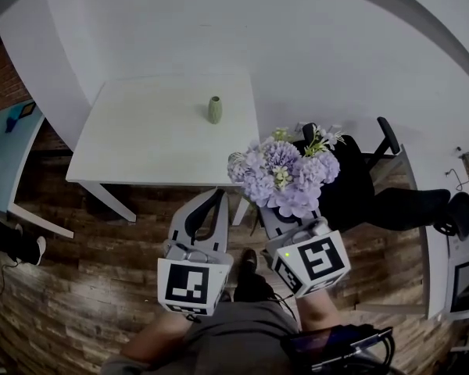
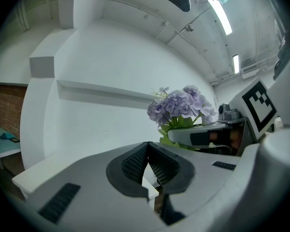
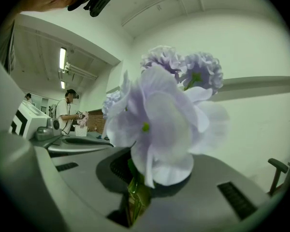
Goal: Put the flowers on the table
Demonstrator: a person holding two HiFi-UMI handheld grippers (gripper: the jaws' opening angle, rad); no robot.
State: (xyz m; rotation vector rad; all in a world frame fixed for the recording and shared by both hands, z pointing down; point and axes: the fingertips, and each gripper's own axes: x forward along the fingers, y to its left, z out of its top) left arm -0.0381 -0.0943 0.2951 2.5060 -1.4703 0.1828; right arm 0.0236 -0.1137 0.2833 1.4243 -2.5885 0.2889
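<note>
Flowers (image 1: 285, 176): purple bunch, off the bench (image 1: 141, 143), above wood floor (image 1: 78, 287) near its front right corner. Only in head view: bench, with small vase (image 1: 215, 109) standing on it. Only in right gripper view: green stems (image 3: 137, 199) nipped between narrow jaws of right gripper (image 3: 135, 182), blooms directly above. Left gripper (image 2: 148, 151) closed, tips touching, empty.

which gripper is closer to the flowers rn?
Right. The right gripper is shut on the stems of the flowers, with the blooms just past its jaws. The left gripper is shut and empty, to their left, not touching.
</note>
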